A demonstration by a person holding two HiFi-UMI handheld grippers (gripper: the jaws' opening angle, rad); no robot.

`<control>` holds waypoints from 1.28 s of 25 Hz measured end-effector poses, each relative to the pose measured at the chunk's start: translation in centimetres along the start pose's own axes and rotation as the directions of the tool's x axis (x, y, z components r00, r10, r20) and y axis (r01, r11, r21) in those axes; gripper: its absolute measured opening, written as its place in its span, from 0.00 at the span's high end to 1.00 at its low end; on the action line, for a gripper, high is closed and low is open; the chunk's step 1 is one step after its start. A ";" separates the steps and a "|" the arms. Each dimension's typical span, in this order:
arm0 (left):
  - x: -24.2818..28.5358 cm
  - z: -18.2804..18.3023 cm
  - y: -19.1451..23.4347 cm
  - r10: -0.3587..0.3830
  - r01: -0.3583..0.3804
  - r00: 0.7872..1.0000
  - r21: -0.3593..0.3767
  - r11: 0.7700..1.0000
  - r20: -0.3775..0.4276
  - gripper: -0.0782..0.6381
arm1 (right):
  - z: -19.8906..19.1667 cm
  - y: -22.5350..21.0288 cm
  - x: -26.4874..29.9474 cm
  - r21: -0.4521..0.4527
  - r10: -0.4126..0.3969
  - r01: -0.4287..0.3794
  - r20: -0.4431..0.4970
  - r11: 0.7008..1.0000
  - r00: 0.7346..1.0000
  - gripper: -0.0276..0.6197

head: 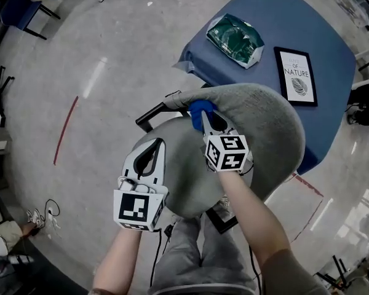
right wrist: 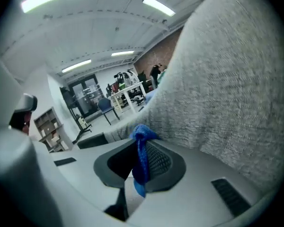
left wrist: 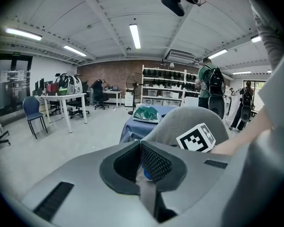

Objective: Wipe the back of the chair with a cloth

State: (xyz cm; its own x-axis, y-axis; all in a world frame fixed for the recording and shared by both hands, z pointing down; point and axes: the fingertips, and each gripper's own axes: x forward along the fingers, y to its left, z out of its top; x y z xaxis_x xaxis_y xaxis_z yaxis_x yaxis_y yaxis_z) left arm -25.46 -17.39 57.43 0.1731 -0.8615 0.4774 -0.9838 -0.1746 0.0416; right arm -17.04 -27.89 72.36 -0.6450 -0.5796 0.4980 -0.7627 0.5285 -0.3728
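Observation:
A grey fabric chair stands in front of me, its backrest (head: pixel 258 118) curving from upper left to right. My right gripper (head: pixel 204 117) is shut on a blue cloth (head: pixel 200 109) and presses it against the inner face of the backrest near its top left edge. In the right gripper view the cloth (right wrist: pixel 141 148) hangs between the shut jaws against the grey backrest fabric (right wrist: pixel 227 84). My left gripper (head: pixel 149 152) hovers over the seat (head: pixel 184 165), shut, with nothing held. In the left gripper view the backrest (left wrist: pixel 189 122) is ahead to the right.
Behind the chair stands a table under a blue cover (head: pixel 277 35) with a green packet (head: pixel 235 37) and a framed print (head: pixel 295 75). A black armrest (head: pixel 152 114) sticks out at the chair's left. Red tape (head: pixel 64 131) marks the floor. Desks, chairs and people are far off in the room.

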 end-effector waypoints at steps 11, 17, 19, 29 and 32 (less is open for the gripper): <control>2.9 -1.7 -3.2 -0.088 0.089 0.995 0.013 0.996 -0.049 0.86 | -1.7 -9.6 -5.6 0.165 -0.364 0.353 0.041 0.921 0.931 0.87; 3.5 -1.1 -6.2 -0.163 0.168 0.984 0.052 0.984 -0.077 0.86 | -4.0 -12.3 -14.0 0.340 -0.579 0.542 0.008 0.768 0.815 0.87; 3.6 -0.8 -7.4 -0.190 0.197 0.978 0.074 0.978 -0.087 0.86 | -4.9 -12.5 -16.8 0.383 -0.621 0.575 -0.005 0.723 0.784 0.87; 3.3 -1.2 -11.3 -0.267 0.279 0.956 0.093 0.956 -0.120 0.86 | -5.1 -10.9 -24.8 0.472 -0.706 0.621 0.006 0.626 0.708 0.87; 3.3 -1.9 -10.8 -0.257 0.268 0.958 0.076 0.960 -0.127 0.86 | -4.7 -11.2 -23.5 0.449 -0.696 0.620 0.004 0.643 0.718 0.87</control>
State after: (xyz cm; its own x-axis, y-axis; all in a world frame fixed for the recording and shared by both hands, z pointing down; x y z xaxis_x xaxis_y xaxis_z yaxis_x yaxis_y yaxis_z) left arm -14.32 -17.43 60.17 0.4130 -0.7199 0.5578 -0.8947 -0.4350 0.1011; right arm 6.90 -17.30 68.50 0.0673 -0.7867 0.6137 -0.9117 -0.2983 -0.2825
